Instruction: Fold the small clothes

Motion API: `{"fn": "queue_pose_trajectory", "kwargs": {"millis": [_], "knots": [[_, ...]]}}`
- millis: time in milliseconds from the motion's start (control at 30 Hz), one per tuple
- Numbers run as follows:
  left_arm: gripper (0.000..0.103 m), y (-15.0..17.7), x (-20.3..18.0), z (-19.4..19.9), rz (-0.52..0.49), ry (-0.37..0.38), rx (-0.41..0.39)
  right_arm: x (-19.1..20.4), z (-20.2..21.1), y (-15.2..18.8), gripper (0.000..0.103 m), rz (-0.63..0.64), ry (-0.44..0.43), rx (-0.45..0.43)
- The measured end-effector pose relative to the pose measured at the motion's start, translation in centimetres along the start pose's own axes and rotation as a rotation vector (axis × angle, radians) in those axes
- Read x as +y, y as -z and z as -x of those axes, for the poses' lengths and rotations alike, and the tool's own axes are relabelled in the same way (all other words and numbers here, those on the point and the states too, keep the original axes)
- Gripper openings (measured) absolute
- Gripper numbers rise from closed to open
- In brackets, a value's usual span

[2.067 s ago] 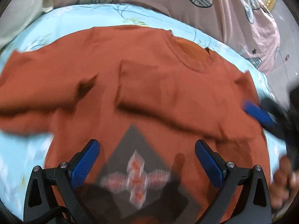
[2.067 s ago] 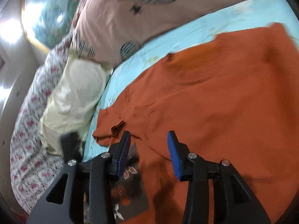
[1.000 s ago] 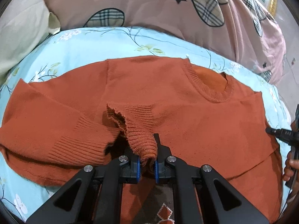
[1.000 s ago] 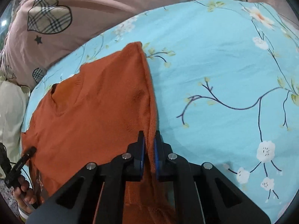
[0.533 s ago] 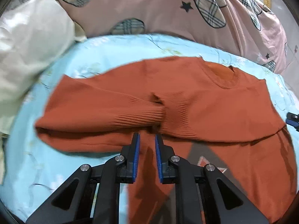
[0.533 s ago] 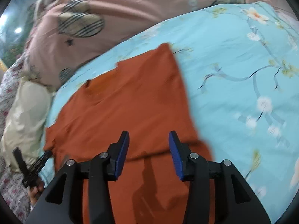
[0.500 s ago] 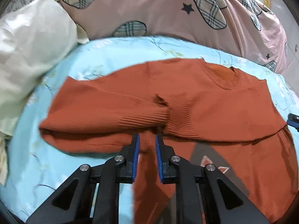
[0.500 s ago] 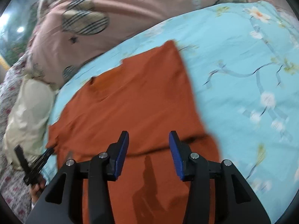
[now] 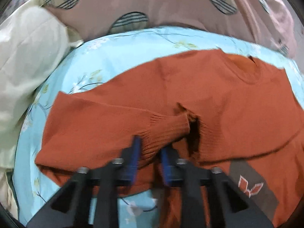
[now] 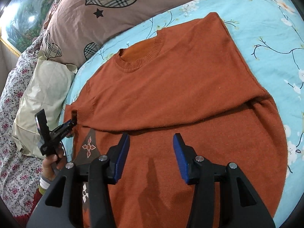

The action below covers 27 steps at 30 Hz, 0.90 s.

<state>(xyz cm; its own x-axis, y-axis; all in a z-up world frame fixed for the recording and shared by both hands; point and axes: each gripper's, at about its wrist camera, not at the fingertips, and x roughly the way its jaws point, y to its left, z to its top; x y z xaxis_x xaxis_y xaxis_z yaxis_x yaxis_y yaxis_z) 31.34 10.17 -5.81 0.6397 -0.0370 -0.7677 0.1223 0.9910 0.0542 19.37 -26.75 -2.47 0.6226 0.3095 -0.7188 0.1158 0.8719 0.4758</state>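
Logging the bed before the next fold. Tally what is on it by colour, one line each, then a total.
Orange: 1, the sweater.
Pink: 1, the quilt with plaid hearts.
Cream: 1, the pillow.
Light blue: 1, the floral sheet.
Pink-flowered white: 1, the floral cover.
Total: 5.

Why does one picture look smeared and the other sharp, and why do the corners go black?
Left wrist view: motion blur smears the left gripper, the sweater and the pillow. Right wrist view: sharp, the knit ribs readable, and the right gripper throws soft shadows on the sweater. Both views: the fisheye lens bends the bedsheet and leaves black corners.
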Motion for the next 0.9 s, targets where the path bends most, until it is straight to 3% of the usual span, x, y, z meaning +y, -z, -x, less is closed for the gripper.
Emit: {"fn": "queue_pose_trajectory", "kwargs": {"millis": [167,300,400,533,667,767,900], "knots": [[0.008,0.0,2.2,2.4,0.125,0.062,-0.053,1.0,0.2,0.6,0.049,0.034,-0.024,-0.004],[0.008,-0.9,1.3,5.6,0.148,0.129,-0.106,1.6,0.3,0.9,0.049,0.053,-0.039,-0.014],[0.008,-2.2,-1.5,7.8,0.131,0.229,-0.146,1.4,0.6,1.0,0.049,0.044,-0.047,-0.029],[0.008,-4.0,-8.5,8.9,0.058,0.405,-0.152,0.2,1.2,0.9,0.049,0.009,-0.044,-0.054],[0.009,-4.9,-16.2,6.2,-0.022,0.463,-0.106,-1.9,2.2,0.6,0.049,-0.046,-0.028,-0.074],[0.011,-4.6,-19.9,2.5,-0.043,0.495,-0.022,-3.1,2.9,0.3,0.049,-0.068,-0.015,-0.088],[0.031,-3.6,-22.1,-0.8,-0.057,0.488,0.07,-3.7,3.1,-0.3,0.049,-0.07,-0.009,-0.092]]}}
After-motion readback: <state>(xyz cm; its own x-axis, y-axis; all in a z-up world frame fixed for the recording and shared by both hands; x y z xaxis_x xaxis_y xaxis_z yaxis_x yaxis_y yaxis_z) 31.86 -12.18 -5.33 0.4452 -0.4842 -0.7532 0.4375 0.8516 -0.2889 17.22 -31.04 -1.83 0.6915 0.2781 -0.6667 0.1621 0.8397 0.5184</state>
